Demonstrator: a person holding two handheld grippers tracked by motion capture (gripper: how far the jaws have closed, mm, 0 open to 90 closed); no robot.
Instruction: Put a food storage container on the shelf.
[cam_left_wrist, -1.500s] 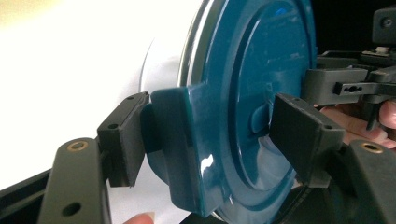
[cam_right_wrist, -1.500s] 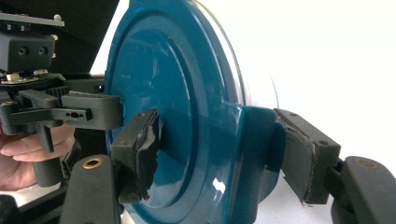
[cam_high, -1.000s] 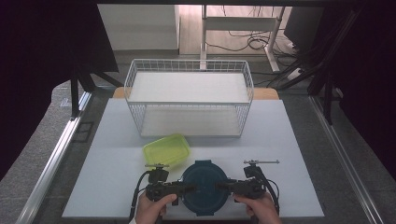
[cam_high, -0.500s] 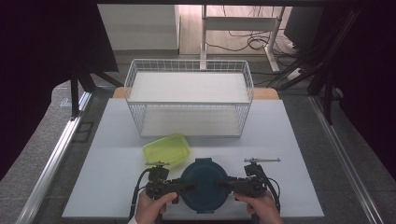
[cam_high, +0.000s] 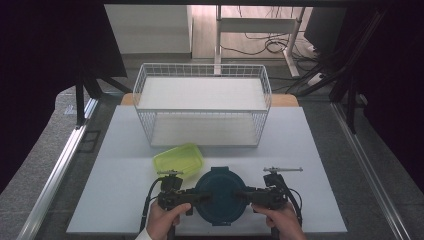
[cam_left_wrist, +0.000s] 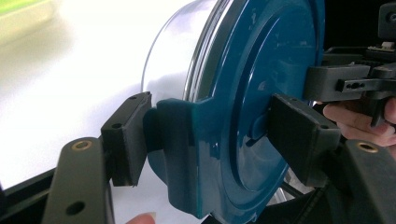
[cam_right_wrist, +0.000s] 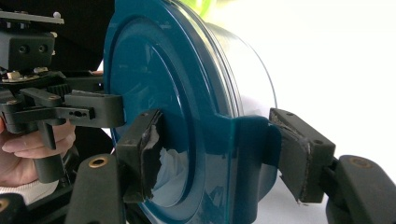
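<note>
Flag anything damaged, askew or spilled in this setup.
One thing: the pad on the right tool looks torn and ragged along its edges where it clamps the latch tab of the teal lid. Otherwise nothing is spilled; the round container, green box and wire basket sit square.

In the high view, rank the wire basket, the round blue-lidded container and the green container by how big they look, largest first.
1. wire basket, by far the largest.
2. round blue-lidded container, held between the left gripper and right gripper.
3. green container, looking somewhat smaller; it lies slightly farther from the camera, so the gap is unsure.
</note>
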